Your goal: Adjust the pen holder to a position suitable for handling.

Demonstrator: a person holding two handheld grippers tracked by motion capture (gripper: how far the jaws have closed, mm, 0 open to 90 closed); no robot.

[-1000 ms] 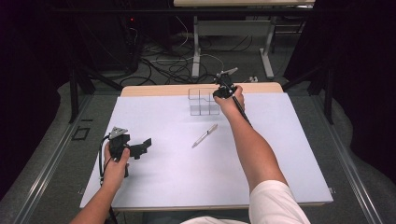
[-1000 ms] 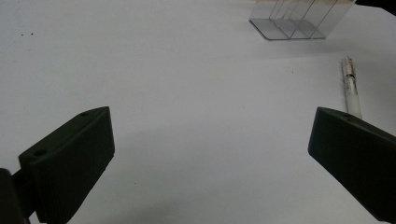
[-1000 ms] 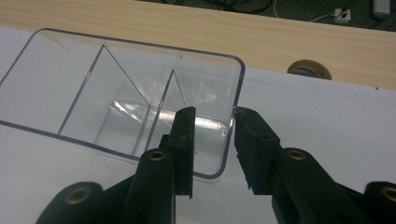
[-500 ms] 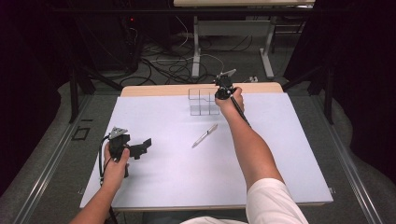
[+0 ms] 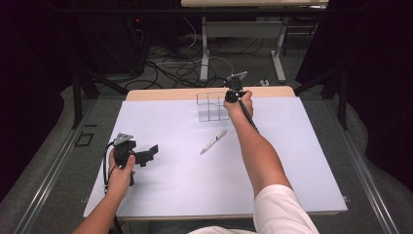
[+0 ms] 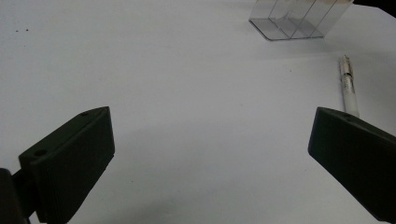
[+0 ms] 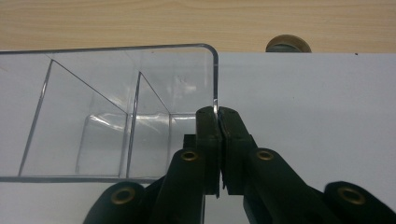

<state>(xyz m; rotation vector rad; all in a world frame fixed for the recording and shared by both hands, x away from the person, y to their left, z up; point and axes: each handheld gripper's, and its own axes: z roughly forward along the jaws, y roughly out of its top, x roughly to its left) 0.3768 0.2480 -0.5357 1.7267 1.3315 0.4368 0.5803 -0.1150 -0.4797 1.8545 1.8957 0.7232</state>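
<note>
One clear plastic organizer at the far edge of the white mat, with three compartments countable in the right gripper view. One white pen flat on the mat, just in front of the organizer, apart from it. Two grippers. Right gripper at the organizer's right side, jaws just closed and now pinching its thin right wall. Left gripper well apart from the organizer, near the mat's front left, jaws spread wide over bare mat, holding nothing. One round grommet in the wooden tabletop behind the organizer.
</note>
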